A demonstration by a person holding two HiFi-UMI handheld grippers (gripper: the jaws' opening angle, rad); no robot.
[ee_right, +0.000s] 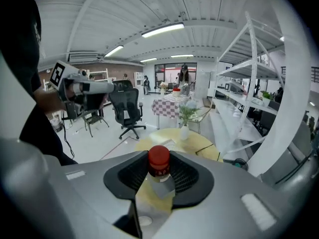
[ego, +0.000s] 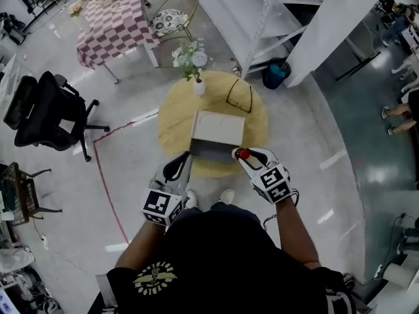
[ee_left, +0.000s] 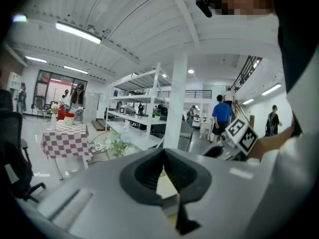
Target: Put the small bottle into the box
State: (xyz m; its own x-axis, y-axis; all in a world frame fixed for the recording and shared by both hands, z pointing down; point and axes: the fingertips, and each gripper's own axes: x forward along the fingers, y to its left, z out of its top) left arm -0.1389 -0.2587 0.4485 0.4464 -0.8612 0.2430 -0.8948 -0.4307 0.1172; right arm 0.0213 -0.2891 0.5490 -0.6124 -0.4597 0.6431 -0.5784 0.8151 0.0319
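Note:
A small bottle with a red cap [ego: 243,154] [ee_right: 159,159] stands upright between the pads of my right gripper [ego: 248,157] [ee_right: 159,172], which is shut on it. It hangs over the front right corner of the cream box [ego: 217,128], whose grey front part [ego: 213,151] faces me on the round yellow table [ego: 171,124]. My left gripper [ego: 186,157] [ee_left: 163,155] sits at the box's front left corner with its tips meeting. A strip of the box [ee_left: 166,185] shows through the gap behind the tips. Whether they pinch the box's edge is not clear.
A white vase of flowers [ego: 198,82] and a pair of glasses [ego: 239,97] lie on the table's far half. A black office chair [ego: 47,110] is at the left, a checked table [ego: 114,19] behind it, a white shelf rack [ego: 262,8] at the back right.

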